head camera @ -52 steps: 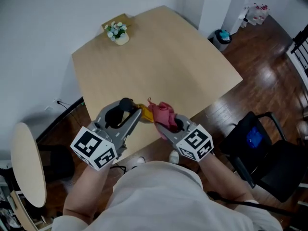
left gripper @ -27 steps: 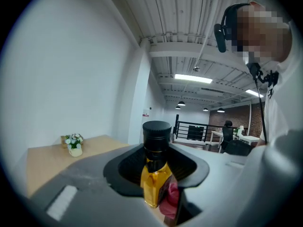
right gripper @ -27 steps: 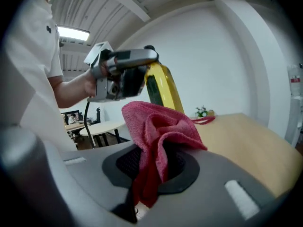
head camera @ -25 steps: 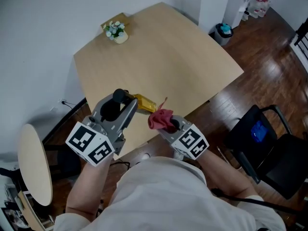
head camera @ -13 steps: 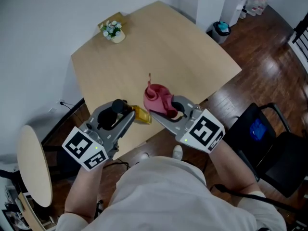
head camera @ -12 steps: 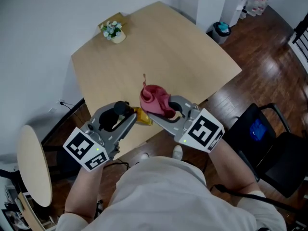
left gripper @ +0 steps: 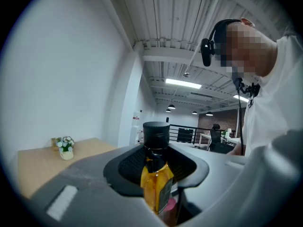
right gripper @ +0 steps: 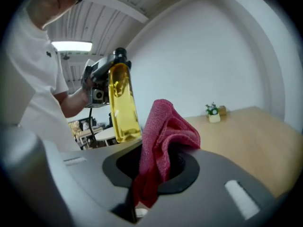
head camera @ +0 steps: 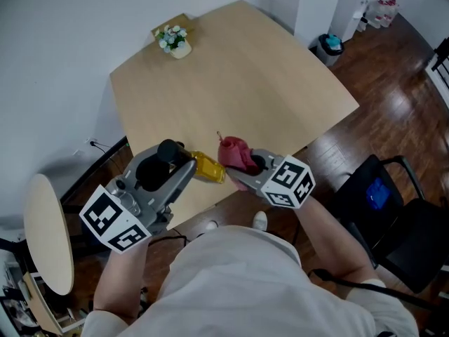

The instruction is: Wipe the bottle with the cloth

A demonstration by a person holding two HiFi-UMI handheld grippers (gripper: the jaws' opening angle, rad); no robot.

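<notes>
Bottle [head camera: 208, 167]: yellow, translucent, black-capped

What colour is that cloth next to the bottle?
The cloth is pinkish red, and it shows best in the right gripper view.

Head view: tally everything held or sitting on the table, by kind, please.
Bottle: 1
Cloth: 1
Flower pot: 1
Brown box: 1
Total: 4
</notes>
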